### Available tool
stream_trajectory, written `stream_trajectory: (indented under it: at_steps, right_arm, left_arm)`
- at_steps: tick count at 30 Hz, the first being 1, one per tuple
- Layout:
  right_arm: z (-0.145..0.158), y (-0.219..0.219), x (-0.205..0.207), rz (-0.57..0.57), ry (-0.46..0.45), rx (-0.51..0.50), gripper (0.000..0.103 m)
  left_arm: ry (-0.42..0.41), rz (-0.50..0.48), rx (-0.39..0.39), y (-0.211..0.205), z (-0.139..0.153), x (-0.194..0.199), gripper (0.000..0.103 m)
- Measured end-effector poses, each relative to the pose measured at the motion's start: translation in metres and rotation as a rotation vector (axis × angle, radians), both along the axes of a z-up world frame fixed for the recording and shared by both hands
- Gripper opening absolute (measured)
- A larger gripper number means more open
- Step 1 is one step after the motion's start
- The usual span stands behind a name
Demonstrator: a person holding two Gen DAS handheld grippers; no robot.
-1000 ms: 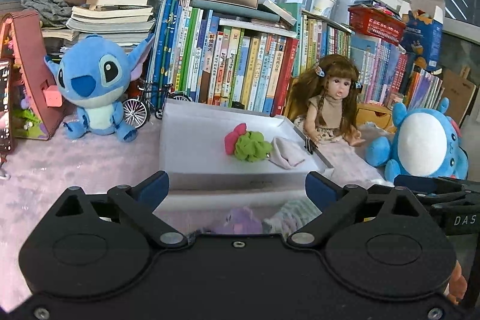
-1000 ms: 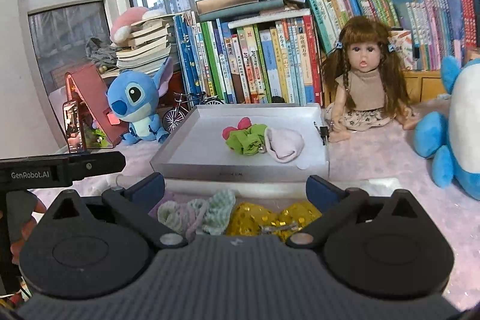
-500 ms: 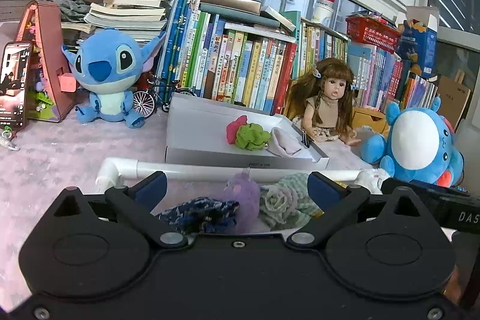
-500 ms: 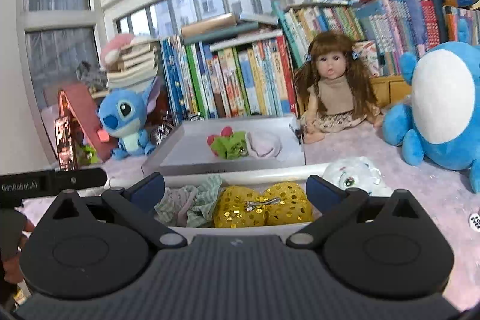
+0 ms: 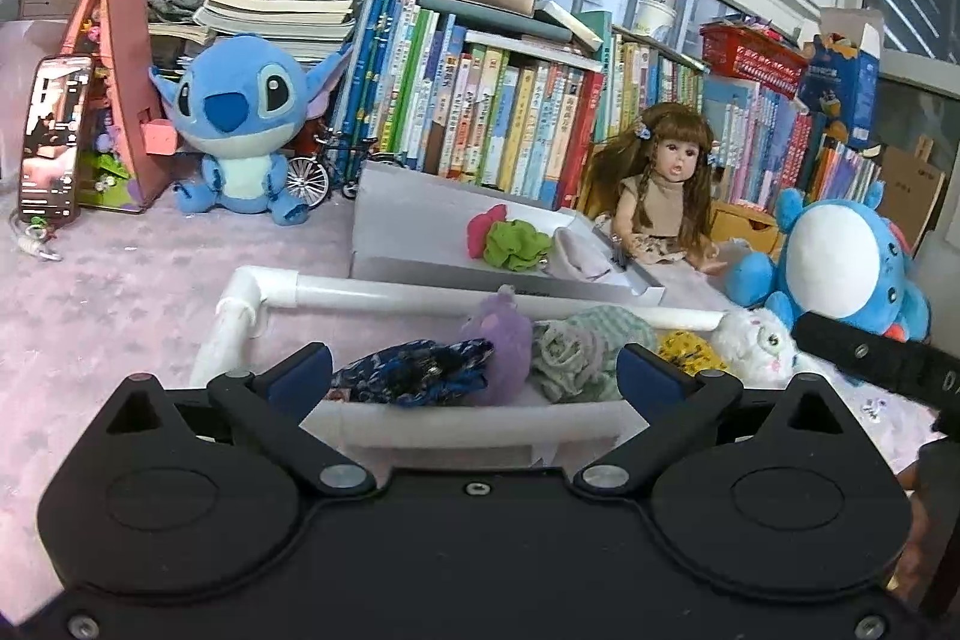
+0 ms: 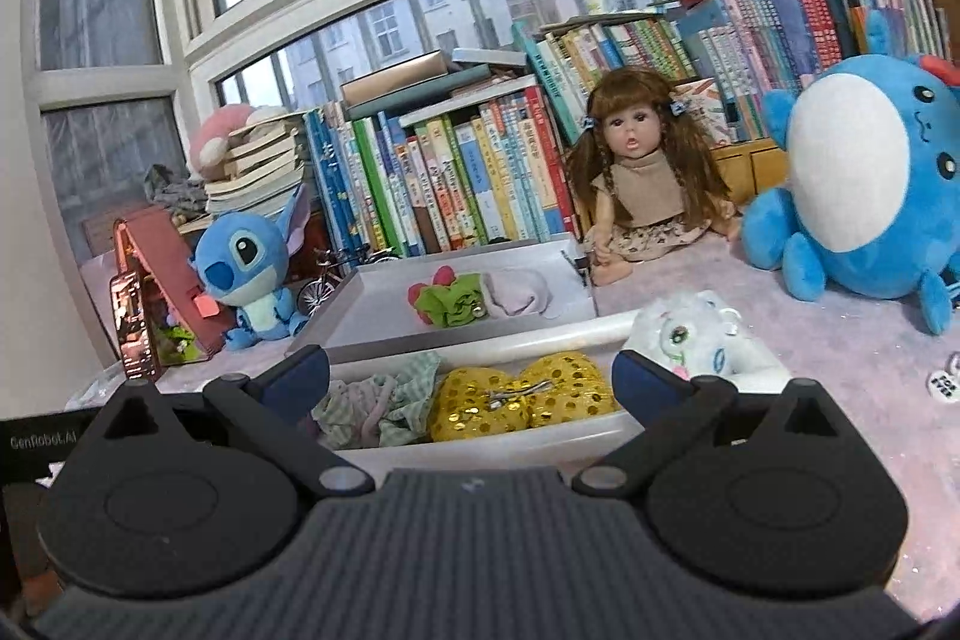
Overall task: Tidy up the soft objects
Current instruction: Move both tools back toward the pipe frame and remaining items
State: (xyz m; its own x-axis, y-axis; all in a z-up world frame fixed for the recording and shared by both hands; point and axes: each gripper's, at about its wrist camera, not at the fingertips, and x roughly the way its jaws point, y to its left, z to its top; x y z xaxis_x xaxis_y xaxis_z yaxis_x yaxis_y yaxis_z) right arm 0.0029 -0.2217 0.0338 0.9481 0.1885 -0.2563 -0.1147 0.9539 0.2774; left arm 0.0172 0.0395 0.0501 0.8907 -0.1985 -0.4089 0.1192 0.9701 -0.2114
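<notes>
A white tray [image 5: 384, 290] just ahead holds a dark blue scrunchie [image 5: 414, 367], a purple plush piece [image 5: 503, 340], a pale green scrunchie [image 5: 576, 349] and a yellow sequin bow [image 6: 522, 394]. A small white plush [image 6: 696, 340] leans on its right end. Behind it a grey box [image 5: 420, 214] holds a red piece, a green scrunchie [image 5: 513, 247] and a pale pink cloth [image 5: 573, 256]. My left gripper [image 5: 474, 379] is open and empty above the near rim. My right gripper [image 6: 471, 379] is open and empty, facing the bow.
A Stitch plush [image 5: 240, 130], a doll [image 5: 660, 190] and a big blue plush [image 5: 840, 262] stand around the box on the pink mat. Books [image 5: 510, 112] line the back. A phone [image 5: 51, 136] leans at the left.
Both grippers have pulled back and risen away from the grey box. The white tray and its soft things have come into full view. Both stay open.
</notes>
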Motion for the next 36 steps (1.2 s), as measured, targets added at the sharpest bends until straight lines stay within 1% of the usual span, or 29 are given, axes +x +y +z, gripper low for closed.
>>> stream_trajectory:
  at_steps: [7, 9, 11, 15, 19, 22, 25, 26, 28, 30, 31, 33, 36]
  right_arm:
    - [-0.005, 0.002, -0.007, -0.038, 0.002, 0.0, 0.103]
    - [-0.006, 0.005, -0.009, -0.029, 0.005, -0.018, 0.103]
    - [-0.008, 0.008, -0.009, 0.004, 0.023, -0.042, 0.103]
    - [-0.014, 0.015, -0.008, 0.051, 0.076, -0.069, 0.103]
    - [-0.017, 0.018, -0.01, 0.039, 0.083, -0.091, 0.103]
    - [-0.018, 0.017, -0.01, 0.019, 0.089, -0.116, 0.103]
    - [-0.019, 0.013, -0.012, -0.025, 0.088, -0.148, 0.103]
    - [-0.02, 0.012, -0.013, -0.044, 0.09, -0.158, 0.103]
    - [-0.021, 0.008, -0.013, -0.078, 0.101, -0.18, 0.103]
    - [-0.024, 0.005, -0.014, -0.117, 0.11, -0.209, 0.103]
    - [-0.025, 0.004, -0.014, -0.129, 0.117, -0.223, 0.103]
    - [-0.027, 0.001, -0.014, -0.164, 0.129, -0.259, 0.103]
    - [-0.032, -0.001, -0.013, -0.205, 0.144, -0.314, 0.103]
  left_arm:
    - [-0.009, 0.004, 0.045, 0.0, -0.006, -0.008, 0.101]
    - [-0.008, 0.001, 0.058, -0.001, -0.009, -0.01, 0.101]
    - [-0.003, -0.007, 0.071, -0.003, -0.012, -0.012, 0.101]
    - [0.02, -0.02, 0.071, -0.003, -0.017, -0.012, 0.101]
    - [0.05, -0.026, 0.063, -0.004, -0.024, -0.012, 0.101]
    - [0.065, -0.035, 0.073, -0.007, -0.028, -0.011, 0.099]
    - [0.075, -0.039, 0.087, -0.011, -0.031, -0.011, 0.095]
    - [0.08, -0.04, 0.089, -0.012, -0.032, -0.011, 0.092]
    - [0.093, -0.039, 0.089, -0.013, -0.034, -0.01, 0.083]
    - [0.115, -0.038, 0.092, -0.013, -0.037, -0.008, 0.07]
    - [0.129, -0.04, 0.092, -0.013, -0.038, -0.006, 0.068]
    - [0.148, -0.043, 0.089, -0.014, -0.041, -0.005, 0.06]
    - [0.171, -0.057, 0.084, -0.018, -0.045, -0.003, 0.058]
